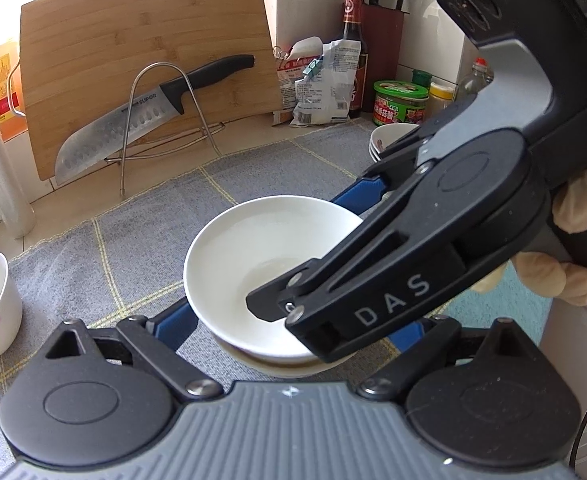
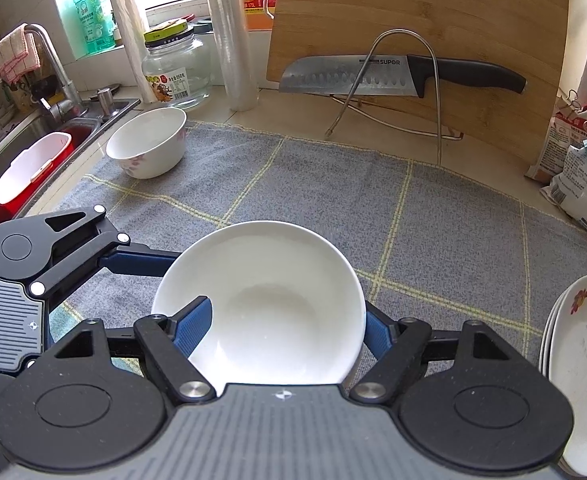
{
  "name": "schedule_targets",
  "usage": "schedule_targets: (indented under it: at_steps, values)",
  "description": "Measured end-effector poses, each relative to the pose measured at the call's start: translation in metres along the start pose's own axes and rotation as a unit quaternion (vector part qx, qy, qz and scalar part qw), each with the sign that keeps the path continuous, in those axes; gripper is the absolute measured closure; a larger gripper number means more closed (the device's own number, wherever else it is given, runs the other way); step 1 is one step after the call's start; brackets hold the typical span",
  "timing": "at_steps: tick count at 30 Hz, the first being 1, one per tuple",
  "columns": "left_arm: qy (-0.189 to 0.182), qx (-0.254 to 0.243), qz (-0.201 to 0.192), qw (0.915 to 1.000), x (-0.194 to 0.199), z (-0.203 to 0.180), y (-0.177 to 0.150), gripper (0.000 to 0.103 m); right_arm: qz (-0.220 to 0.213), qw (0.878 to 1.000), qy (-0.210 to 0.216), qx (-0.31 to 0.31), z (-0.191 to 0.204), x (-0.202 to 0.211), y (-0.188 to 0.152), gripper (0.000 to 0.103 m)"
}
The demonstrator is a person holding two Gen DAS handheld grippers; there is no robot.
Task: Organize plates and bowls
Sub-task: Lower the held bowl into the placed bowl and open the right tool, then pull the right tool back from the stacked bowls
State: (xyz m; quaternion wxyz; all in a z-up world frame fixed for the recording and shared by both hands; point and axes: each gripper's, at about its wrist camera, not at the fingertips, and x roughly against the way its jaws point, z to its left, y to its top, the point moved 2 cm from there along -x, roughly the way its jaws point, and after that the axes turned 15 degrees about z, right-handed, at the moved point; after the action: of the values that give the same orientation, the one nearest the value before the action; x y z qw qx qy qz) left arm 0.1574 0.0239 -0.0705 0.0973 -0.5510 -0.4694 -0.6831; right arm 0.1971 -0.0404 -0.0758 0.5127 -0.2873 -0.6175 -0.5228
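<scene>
One knife (image 2: 397, 76) (blade marked SUPOR) beside white bowl (image 2: 265, 304).

Both grippers (image 2: 283, 332) were black with blue ribbed fingers (image 2: 193, 330), silver screws; one marked "DAS" (image 1: 391, 304); glove (image 1: 573, 208) beige.

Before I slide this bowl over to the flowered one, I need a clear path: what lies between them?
Only bare grey cloth lies between the white bowl and the flowered bowl, seen in the right wrist view.
</scene>
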Motion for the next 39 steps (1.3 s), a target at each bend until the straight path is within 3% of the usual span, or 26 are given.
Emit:
schedule_targets:
  at_steps: [17, 22, 39]
  values:
    - [-0.01, -0.004, 0.008, 0.9999, -0.005, 0.002, 0.0, 0.007, 0.001, 1.0, -0.016, 0.007, 0.003, -0.002, 0.001, 0.02]
    - [-0.009, -0.014, -0.001, 0.9999, -0.003, 0.001, -0.001, 0.005, -0.02, 1.0, -0.017, 0.014, 0.005, 0.004, 0.001, 0.0]
    - [-0.021, 0.009, 0.0, 0.9997, 0.016, 0.032, -0.03, 0.005, -0.063, 0.996, -0.052, -0.036, 0.003, 0.024, -0.028, 0.0]
